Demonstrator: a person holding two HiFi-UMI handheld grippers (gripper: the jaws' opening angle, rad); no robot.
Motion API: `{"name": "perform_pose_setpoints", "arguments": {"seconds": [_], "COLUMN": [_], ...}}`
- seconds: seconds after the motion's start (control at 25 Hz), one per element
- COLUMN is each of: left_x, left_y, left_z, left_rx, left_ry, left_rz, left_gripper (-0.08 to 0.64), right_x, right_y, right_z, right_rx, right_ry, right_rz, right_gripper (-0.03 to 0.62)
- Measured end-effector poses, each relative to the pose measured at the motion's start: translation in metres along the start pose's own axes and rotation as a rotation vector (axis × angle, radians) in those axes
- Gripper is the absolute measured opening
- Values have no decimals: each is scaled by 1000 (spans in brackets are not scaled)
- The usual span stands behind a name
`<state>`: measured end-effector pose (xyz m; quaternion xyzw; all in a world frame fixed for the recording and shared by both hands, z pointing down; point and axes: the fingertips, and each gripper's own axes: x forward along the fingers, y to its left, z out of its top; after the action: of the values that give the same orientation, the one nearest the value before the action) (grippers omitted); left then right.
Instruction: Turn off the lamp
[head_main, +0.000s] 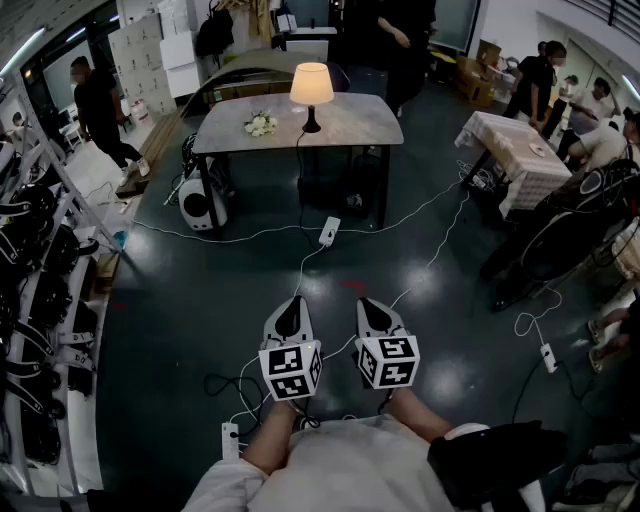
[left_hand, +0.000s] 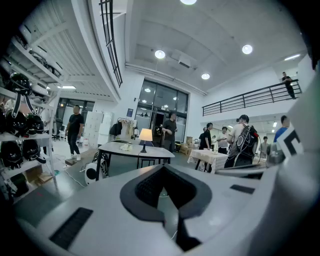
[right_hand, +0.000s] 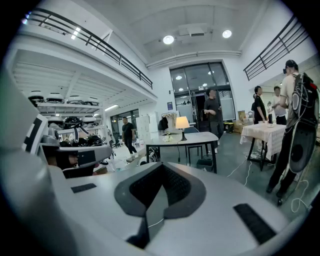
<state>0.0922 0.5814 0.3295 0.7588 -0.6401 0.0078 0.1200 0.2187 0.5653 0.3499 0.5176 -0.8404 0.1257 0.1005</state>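
The left tongs (head_main: 291, 312) and right tongs (head_main: 374, 312) are closed and empty, since the lit lamp (head_main: 311, 90) sits far off on the surface (head_main: 370, 122).

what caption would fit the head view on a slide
Left tongs and right tongs, both shut, point toward the lit cream-shaded table lamp on a distant grey rectangular table

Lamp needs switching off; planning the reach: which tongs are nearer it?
Left, slightly: left tongs point nearly straight at the lamp; right tongs sit offset to its right. Both far.
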Motion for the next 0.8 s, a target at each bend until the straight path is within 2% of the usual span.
{"name": "perform_pose_setpoints", "arguments": {"seconds": [0.32, 0.8], "left_x": [2, -6], "left_y": [2, 15], "left_z": [1, -3], "left_rx": [5, 11], "left_ry": [-5, 7], "left_rz": [-12, -51], "left_gripper": [-2, -2], "right_x": [2, 4], "right_y": [8, 26], "right_z": [4, -1], "right_rx": [-14, 22], "right_ry": [-17, -19], "right_rz": [3, -27], "right_gripper": [-2, -2]}}
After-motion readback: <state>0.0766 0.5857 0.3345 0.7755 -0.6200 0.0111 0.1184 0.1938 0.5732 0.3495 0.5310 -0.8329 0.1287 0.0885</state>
